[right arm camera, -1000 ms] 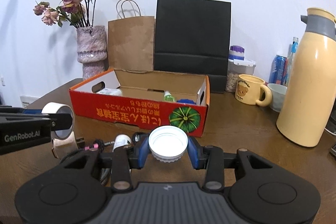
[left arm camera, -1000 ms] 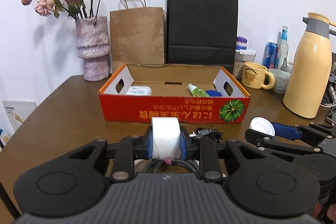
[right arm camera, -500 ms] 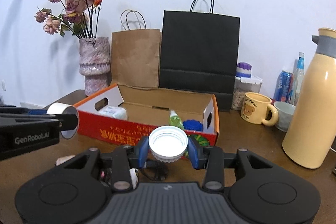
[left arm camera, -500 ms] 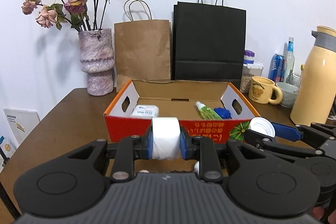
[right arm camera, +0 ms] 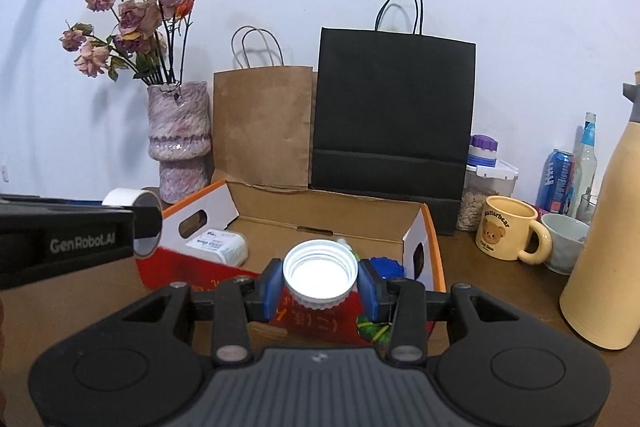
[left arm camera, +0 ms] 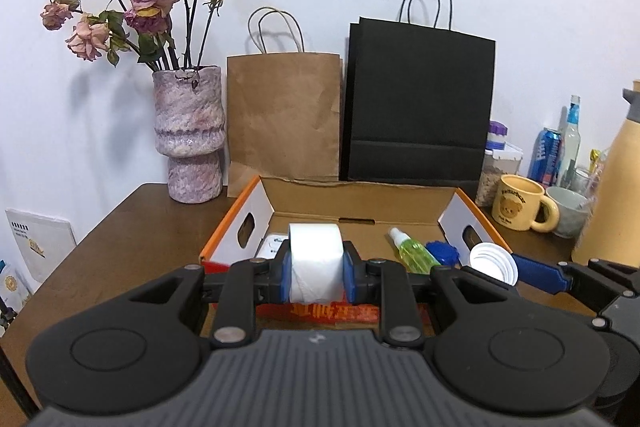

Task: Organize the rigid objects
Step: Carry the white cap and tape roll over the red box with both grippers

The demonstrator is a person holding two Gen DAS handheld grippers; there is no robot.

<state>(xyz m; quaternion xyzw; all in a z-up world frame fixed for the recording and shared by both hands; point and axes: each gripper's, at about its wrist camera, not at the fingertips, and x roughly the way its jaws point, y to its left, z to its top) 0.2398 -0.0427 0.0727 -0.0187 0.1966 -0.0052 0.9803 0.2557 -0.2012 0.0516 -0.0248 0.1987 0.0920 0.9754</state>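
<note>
My left gripper (left arm camera: pixel 316 269) is shut on a white tape roll (left arm camera: pixel 315 263), carried above the near wall of the red cardboard box (left arm camera: pixel 256 203). My right gripper (right arm camera: pixel 320 281) is shut on a white jar lid (right arm camera: pixel 320 273), its hollow side facing the camera, also over the box's near wall (right arm camera: pixel 434 247). From the left wrist view the lid (left arm camera: pixel 493 262) shows at the right; from the right wrist view the tape roll (right arm camera: pixel 134 201) shows at the left. Inside the box lie a white packet (right arm camera: pixel 218 245), a green spray bottle (left arm camera: pixel 414 251) and a blue cap (left arm camera: pixel 442 253).
Behind the box stand a brown paper bag (left arm camera: pixel 284 115), a black paper bag (left arm camera: pixel 418 107) and a vase of dried roses (left arm camera: pixel 188 135). To the right are a yellow bear mug (right arm camera: pixel 508 233), a cream thermos (right arm camera: pixel 604 255), a food jar (right arm camera: pixel 486 183), a can and a bottle.
Both grippers have risen and moved toward the box, still holding the tape roll and the lid. The box's inside now shows from higher up; the cables on the table have dropped out of sight.
</note>
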